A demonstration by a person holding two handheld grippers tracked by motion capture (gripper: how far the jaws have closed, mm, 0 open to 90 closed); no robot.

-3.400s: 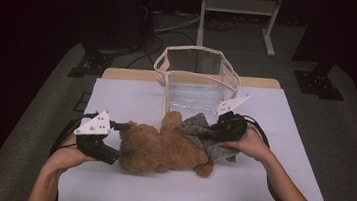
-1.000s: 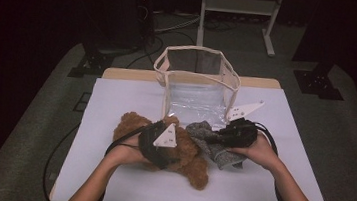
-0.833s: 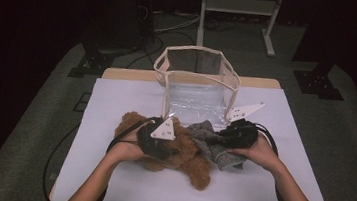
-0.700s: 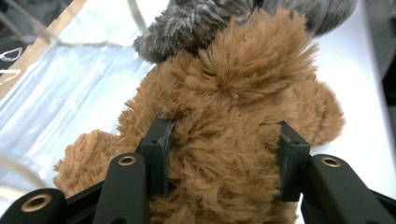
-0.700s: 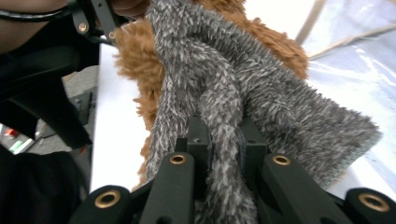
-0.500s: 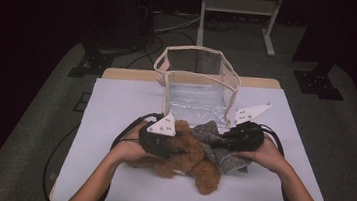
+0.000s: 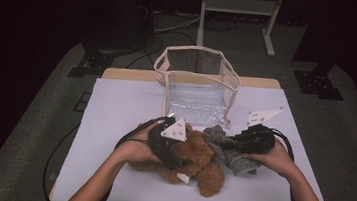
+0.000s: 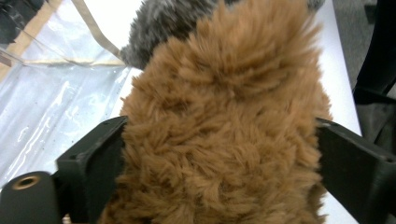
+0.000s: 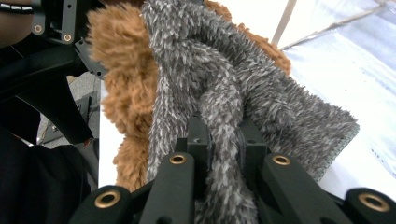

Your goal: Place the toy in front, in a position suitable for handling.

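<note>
The brown plush toy (image 7: 195, 162) lies on the white table (image 7: 114, 114) a little below the middle of the high view, with the grey fuzzy cloth (image 7: 222, 143) touching its right side and partly draped against it. In the left gripper view the brown fur (image 8: 224, 121) swells up between the two black jaws, which stand wide apart at the lower left and lower right corners; they have just been opening, the fur sits between them and reaches both inner faces, but whether the pads still press on it cannot be told. In the high view the left gripper (image 7: 169, 142) sits on top of the toy, just left of centre. The right gripper (image 7: 250, 138) lies right of centre over the cloth, and in the right gripper view its jaws are pinched nearly together on a fold of the grey cloth (image 9: 224, 130), which rises from the bottom centre toward the top of the frame, the brown toy (image 9: 126, 93) behind it at the left. Above the toy and cloth in the high view, near the far edge of the table, stands a clear plastic bag (image 7: 195, 89) with cream trim, upright, its mouth open; nothing can be seen inside it. Its transparent wall (image 8: 56, 102) runs along the left side of the left gripper view, close beside the toy.
</note>
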